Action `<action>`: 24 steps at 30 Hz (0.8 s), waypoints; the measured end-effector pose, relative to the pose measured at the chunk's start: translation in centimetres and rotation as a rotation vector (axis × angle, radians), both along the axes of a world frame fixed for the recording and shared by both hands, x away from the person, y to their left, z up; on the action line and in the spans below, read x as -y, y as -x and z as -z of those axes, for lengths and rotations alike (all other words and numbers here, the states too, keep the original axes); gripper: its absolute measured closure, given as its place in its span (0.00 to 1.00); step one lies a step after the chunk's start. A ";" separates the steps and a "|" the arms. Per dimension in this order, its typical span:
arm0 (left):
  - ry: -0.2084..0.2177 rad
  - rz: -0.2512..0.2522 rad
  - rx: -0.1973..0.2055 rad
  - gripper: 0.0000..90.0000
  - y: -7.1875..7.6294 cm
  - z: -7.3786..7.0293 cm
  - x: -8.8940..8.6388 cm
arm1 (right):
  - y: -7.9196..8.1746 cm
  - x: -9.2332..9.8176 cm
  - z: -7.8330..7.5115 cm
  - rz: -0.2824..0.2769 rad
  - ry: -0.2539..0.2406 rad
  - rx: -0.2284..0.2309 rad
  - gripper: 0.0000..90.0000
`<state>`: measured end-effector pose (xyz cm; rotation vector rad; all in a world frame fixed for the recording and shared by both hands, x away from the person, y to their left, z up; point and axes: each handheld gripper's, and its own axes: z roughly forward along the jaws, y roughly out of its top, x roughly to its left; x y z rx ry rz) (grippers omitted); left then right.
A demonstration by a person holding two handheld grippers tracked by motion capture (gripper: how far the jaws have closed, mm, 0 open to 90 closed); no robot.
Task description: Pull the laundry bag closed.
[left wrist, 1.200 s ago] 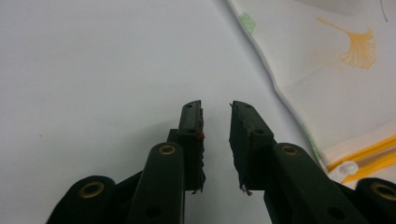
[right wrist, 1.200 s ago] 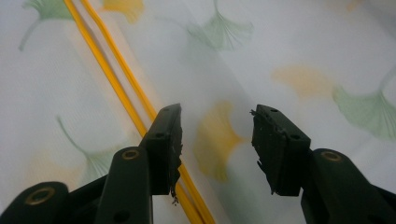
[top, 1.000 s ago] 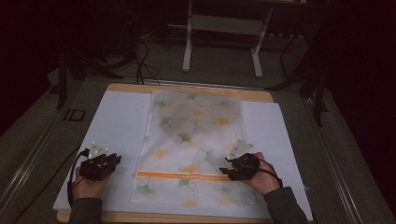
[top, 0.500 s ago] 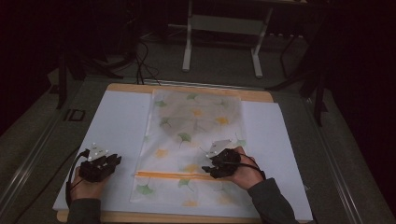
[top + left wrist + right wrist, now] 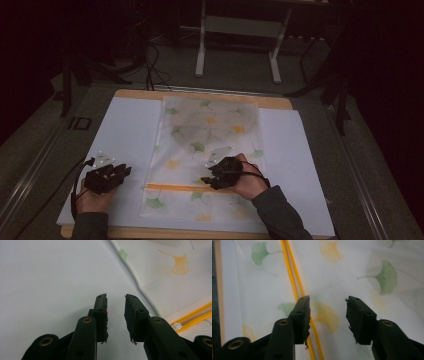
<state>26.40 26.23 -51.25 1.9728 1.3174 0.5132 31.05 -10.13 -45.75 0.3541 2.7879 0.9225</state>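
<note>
On white paper covering the wooden table (image 5: 125, 125), at left, the left gripper (image 5: 119, 172) rests w/ jaws narrowly apart, holding nothing. Centre: translucent white bag w/ green & yellow ginkgo-leaf print and a yellow zipper strip (image 5: 210, 125), lying flat. Right gripper (image 5: 206, 180) sits on it beside the zipper, jaws wide, empty.

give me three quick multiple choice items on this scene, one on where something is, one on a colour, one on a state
1. The right gripper is over: A) bare white sheet B) the leaf-print bag C) the floor
2. The bag's zip is: A) blue B) black C) yellow
3. The left gripper is: A) open, holding nothing B) shut on the zip C) shut on the bag

B: the right gripper view has leaf print under its jaws.
C: two yellow lines run across the bag.
A: a gap between the jaws, with bare white sheet behind.
</note>
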 end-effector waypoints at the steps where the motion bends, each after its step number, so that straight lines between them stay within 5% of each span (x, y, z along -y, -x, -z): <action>1: -0.009 0.001 0.000 0.79 0.0 0.0 0.1 | 0.0 -0.3 0.0 -0.009 -0.003 0.001 0.66; 7: -0.031 -0.005 -0.001 0.78 -0.1 0.0 0.1 | 0.1 -2.1 0.1 -0.040 0.000 0.018 0.72; 14: -0.027 0.012 0.010 0.74 -0.1 -0.1 0.0 | 0.0 -4.2 0.5 -0.089 0.040 0.036 0.77; 24: 0.001 0.018 0.017 0.72 0.0 -0.4 -0.1 | -0.1 -7.1 1.2 -0.130 0.034 0.030 0.83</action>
